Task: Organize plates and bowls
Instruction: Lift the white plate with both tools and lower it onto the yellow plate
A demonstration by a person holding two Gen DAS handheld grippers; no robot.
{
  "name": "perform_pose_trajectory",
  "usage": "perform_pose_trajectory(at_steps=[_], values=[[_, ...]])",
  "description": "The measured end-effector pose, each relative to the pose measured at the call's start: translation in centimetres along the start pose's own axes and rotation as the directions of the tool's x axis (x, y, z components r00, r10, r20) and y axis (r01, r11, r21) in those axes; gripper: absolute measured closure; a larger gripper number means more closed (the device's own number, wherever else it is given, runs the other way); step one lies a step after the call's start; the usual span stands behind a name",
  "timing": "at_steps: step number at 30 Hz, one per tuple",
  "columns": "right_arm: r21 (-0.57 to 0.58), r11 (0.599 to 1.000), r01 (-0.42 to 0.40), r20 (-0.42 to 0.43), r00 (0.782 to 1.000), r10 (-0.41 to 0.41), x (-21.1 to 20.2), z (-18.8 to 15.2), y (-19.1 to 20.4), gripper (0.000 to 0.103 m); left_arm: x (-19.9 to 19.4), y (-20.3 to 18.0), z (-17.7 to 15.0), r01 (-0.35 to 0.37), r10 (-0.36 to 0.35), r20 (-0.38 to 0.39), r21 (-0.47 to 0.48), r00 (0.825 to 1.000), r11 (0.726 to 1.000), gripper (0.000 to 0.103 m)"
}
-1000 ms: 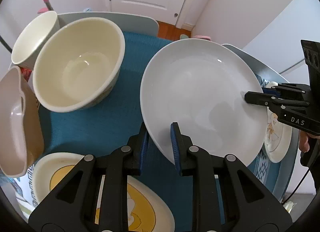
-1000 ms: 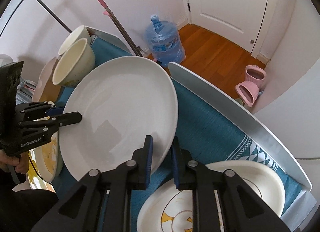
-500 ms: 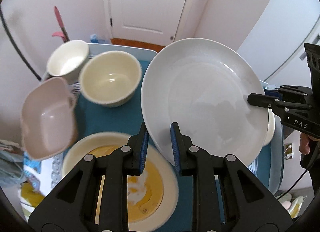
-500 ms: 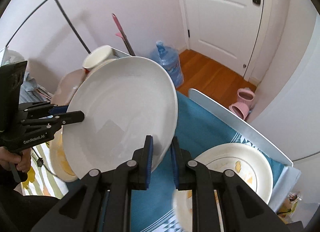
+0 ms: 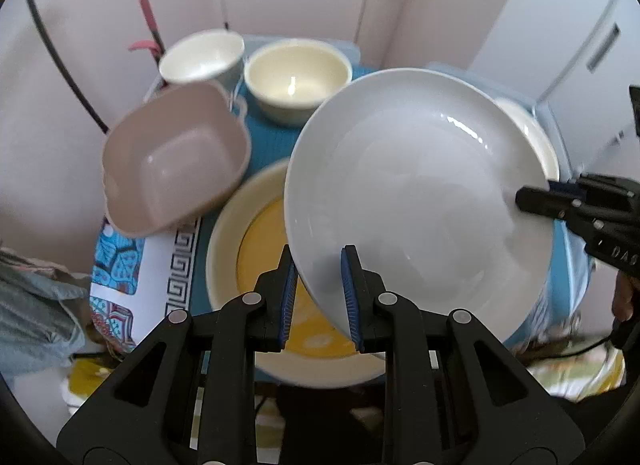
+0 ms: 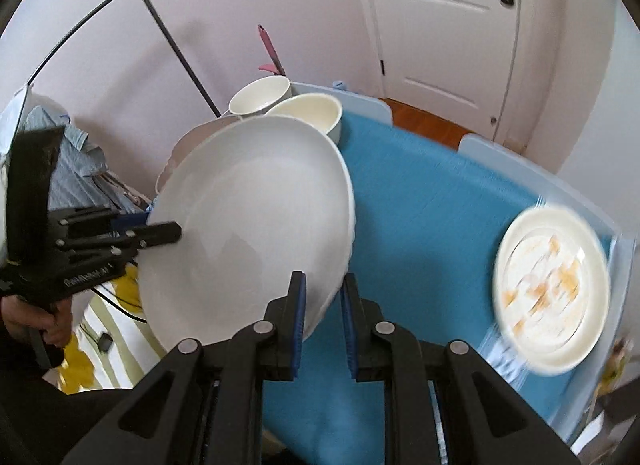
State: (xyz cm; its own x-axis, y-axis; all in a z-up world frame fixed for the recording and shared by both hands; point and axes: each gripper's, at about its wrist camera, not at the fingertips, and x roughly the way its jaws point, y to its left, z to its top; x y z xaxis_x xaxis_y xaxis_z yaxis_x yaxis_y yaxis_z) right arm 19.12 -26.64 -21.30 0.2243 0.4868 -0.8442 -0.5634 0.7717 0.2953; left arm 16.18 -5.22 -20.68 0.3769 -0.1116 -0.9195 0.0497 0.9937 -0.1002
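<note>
Both grippers hold a large white plate (image 5: 420, 193) tilted in the air above the table. My left gripper (image 5: 318, 289) is shut on its near rim; it also shows in the right wrist view (image 6: 160, 235). My right gripper (image 6: 322, 297) is shut on the opposite rim of the plate (image 6: 248, 217); it also shows in the left wrist view (image 5: 536, 201). Below the plate lies a cream plate with a yellow centre (image 5: 256, 265). A pink square dish (image 5: 176, 161), a cream bowl (image 5: 298, 77) and a white bowl (image 5: 202, 59) stand beyond it.
The blue tablecloth (image 6: 432, 201) covers the table. A cream plate with orange marks (image 6: 552, 285) lies at the right edge. A white door (image 6: 452, 25) and pale walls stand behind. A black rod (image 6: 176, 41) leans at the left.
Both grippers have lifted the white plate higher and carried it left, over the yellow-centred plate. The bowls and table now look farther below.
</note>
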Motion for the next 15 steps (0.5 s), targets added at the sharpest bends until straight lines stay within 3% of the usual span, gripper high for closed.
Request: perform_pose_trajectory(at_steps=[6, 15], values=[[0.108, 0.992, 0.072, -0.029, 0.997, -0.07, 2.8, -2.6, 1.9, 0.087, 3.1, 2.2, -1.8, 0.042, -0.035, -0.074, 0.089, 0.997, 0.995, 0.083], [0.217, 0.967, 0.135, -0.02, 0.991, -0.134, 4.7, -3.9, 3.7, 0.087, 5.8, 3.5, -2.3, 0.043, -0.02, -0.112, 0.206, 0.993, 0.978, 0.083]])
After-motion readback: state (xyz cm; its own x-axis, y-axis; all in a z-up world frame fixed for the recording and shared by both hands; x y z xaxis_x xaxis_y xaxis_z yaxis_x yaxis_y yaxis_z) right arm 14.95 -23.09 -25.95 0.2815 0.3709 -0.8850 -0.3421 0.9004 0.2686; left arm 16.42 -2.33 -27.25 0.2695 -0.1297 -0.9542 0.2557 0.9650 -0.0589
